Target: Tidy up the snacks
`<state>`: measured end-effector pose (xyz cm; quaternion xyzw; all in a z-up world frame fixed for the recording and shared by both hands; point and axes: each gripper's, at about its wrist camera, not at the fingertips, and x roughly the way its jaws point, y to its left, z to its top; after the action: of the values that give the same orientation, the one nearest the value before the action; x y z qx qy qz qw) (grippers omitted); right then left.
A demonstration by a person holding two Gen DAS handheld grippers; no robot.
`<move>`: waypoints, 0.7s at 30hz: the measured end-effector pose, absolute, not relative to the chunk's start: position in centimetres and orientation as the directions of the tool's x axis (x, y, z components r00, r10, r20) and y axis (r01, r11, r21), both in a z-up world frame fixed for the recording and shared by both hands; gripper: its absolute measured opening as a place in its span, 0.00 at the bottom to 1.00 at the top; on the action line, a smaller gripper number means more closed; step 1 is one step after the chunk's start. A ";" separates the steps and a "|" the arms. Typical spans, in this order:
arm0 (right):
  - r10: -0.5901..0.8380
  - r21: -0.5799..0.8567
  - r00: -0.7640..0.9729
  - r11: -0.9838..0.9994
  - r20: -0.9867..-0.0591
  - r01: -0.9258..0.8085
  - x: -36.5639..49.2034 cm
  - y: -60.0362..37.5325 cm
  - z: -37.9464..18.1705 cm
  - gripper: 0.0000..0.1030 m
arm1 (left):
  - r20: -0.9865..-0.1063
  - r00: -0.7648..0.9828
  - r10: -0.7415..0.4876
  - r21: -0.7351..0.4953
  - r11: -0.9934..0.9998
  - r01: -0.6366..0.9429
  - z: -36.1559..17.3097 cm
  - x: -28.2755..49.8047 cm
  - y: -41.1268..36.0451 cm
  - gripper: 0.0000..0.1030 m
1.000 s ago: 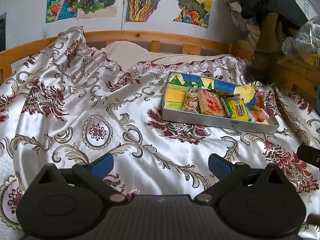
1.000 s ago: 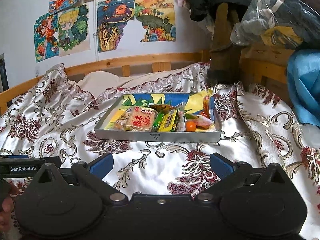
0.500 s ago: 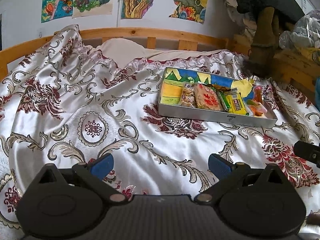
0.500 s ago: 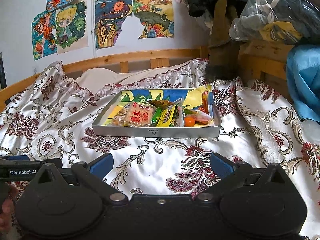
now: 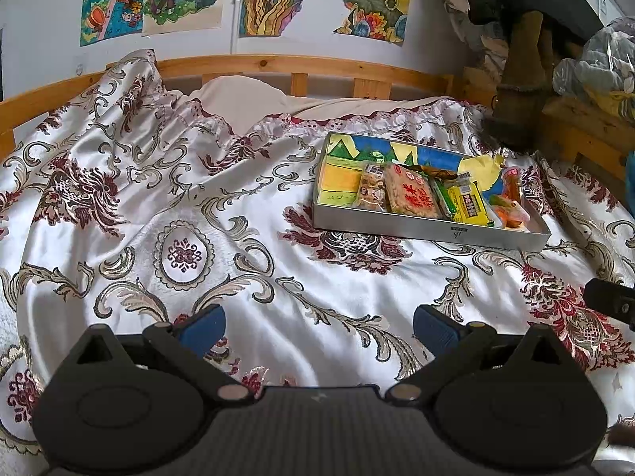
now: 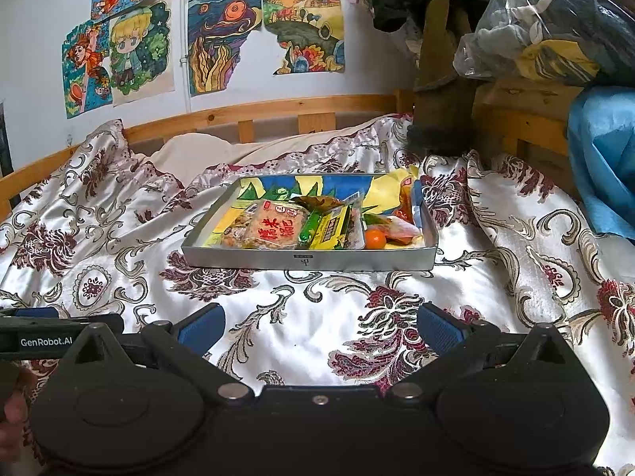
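A shallow grey metal tray with a colourful drawing inside lies on the patterned bedspread. Several snacks fill its right half: a rice cracker pack with red characters, a yellow-green packet, a small orange and red-orange wrappers. My left gripper is open and empty, well short of the tray and to its left. My right gripper is also open and empty, directly in front of the tray.
A satin bedspread covers the bed, with a wooden rail and drawings on the wall behind. Bags and a blue cloth are piled at the right. The left gripper's body shows at the right wrist view's left edge.
Both grippers have edged forward toward the tray, which looks slightly larger and lower in both views. Both stay open and empty.
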<state>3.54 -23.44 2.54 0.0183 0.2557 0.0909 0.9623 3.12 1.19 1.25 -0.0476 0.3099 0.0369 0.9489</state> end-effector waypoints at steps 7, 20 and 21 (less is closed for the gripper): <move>0.184 0.082 0.852 0.983 -0.489 -0.165 3.5 -23.4 2.5 0.99 | -0.589 0.807 0.040 -0.064 0.993 -0.096 1.3 3.1 1.2 1.00; 0.184 0.082 0.852 0.983 -0.489 -0.165 3.5 -23.4 2.5 0.99 | -0.588 0.808 0.040 -0.060 0.994 -0.094 1.2 3.0 1.2 1.00; 0.184 0.082 0.853 0.983 -0.489 -0.165 3.5 -23.4 2.5 0.99 | -0.588 0.808 0.041 -0.060 0.994 -0.094 1.2 3.0 1.2 1.00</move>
<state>3.53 -23.44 2.54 0.0183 0.2560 0.0906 0.9623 3.01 1.18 1.23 -0.0432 0.3077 0.0353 0.9498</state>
